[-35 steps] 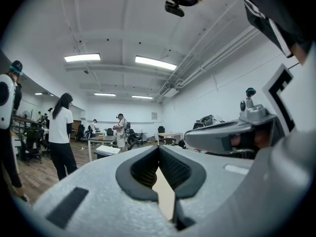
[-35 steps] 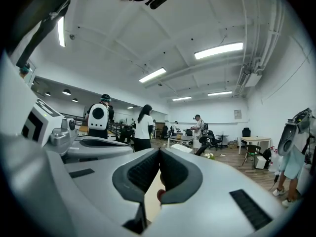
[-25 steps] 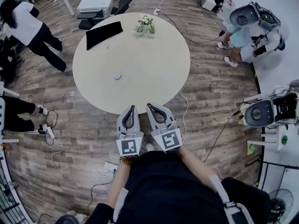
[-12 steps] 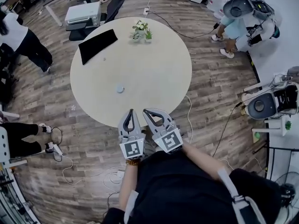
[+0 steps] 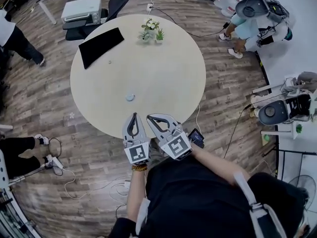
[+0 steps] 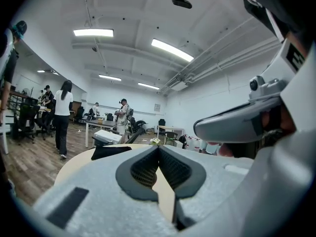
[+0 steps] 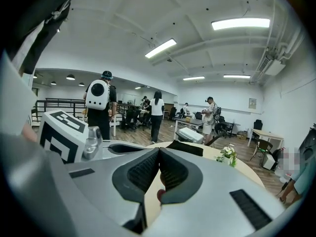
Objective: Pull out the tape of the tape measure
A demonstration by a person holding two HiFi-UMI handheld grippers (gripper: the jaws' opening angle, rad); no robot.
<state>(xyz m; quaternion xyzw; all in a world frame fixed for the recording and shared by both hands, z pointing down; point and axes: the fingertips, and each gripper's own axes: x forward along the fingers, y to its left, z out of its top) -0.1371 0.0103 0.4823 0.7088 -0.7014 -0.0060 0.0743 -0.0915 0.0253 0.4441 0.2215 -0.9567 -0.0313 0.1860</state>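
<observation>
The tape measure [image 5: 130, 97], a small round pale-grey case, lies on the round beige table [image 5: 168, 78] toward its near side. My left gripper [image 5: 132, 115] and right gripper [image 5: 148, 117] are side by side over the table's near edge, a short way short of the case. The left gripper [image 6: 158, 147] has its jaws shut, pads together, with nothing between them. The right gripper [image 7: 159, 149] is shut and empty as well. Neither gripper view shows the tape measure clearly.
A black mat [image 5: 101, 44] lies at the table's far left, and small potted plants [image 5: 151, 31] stand at its far edge. Cables [image 5: 89, 182] trail over the wood floor. A crouched person [image 5: 255, 19] is at the far right, and others stand at the left.
Both grippers have moved forward together, from over the floor to over the table's near edge. The tape measure now lies closer to their tips. Their jaws stay shut.
</observation>
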